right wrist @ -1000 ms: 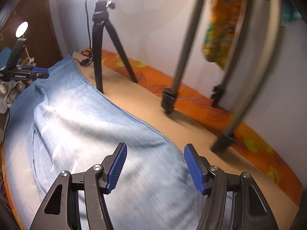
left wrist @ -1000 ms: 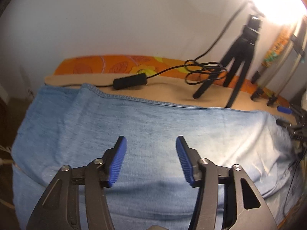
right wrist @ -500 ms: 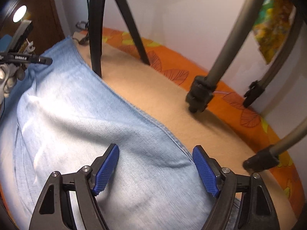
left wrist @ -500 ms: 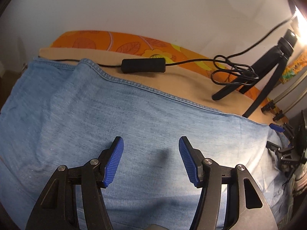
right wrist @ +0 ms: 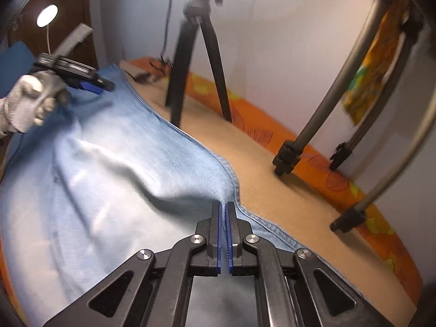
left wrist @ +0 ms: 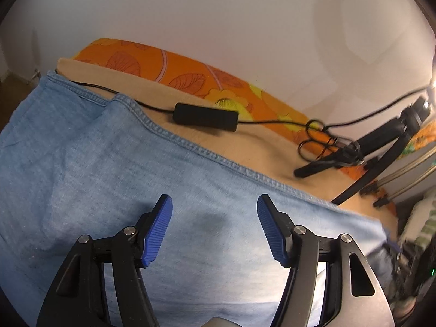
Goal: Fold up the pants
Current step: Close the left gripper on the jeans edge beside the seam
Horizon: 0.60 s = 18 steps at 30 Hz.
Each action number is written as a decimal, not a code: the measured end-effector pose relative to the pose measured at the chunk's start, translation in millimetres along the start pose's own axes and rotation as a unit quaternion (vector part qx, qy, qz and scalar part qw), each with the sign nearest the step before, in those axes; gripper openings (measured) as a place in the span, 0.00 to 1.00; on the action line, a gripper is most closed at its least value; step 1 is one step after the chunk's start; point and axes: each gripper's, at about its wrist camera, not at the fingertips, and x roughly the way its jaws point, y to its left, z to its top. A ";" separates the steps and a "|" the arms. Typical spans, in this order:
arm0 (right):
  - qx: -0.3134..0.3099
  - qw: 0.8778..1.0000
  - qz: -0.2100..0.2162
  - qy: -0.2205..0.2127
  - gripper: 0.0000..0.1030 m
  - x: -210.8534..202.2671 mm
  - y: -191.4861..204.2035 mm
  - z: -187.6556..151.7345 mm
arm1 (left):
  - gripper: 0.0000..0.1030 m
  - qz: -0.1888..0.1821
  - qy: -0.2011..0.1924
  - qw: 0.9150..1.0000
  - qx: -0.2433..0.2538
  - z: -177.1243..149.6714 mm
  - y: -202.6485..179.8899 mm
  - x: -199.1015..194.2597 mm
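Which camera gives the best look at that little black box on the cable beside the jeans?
The left wrist view. There the black box lies in full sight on the beige surface, just beyond the seam of the jeans, its cable running both ways. The right wrist view shows only a blurred dark shape far back that might be it.

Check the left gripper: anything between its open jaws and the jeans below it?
Nothing visible. The left gripper is open over bare denim of the jeans. The black cable box lies beyond the hem on the beige pad, off the fabric.
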 end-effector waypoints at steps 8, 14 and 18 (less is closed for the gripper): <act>-0.068 0.997 0.004 -0.045 0.00 -73.2 56.0 -33.7 | 0.63 -0.034 -0.004 0.998 -0.049 6.8 2.5 -5.1; -0.116 0.993 0.002 -0.016 0.00 -72.1 94.9 -58.3 | 0.63 -0.063 -0.004 0.994 -0.087 3.9 13.1 -21.0; -0.127 0.992 -0.007 -0.027 0.00 -80.1 104.7 -71.9 | 0.63 -0.043 0.033 0.996 -0.076 -1.9 8.5 -11.8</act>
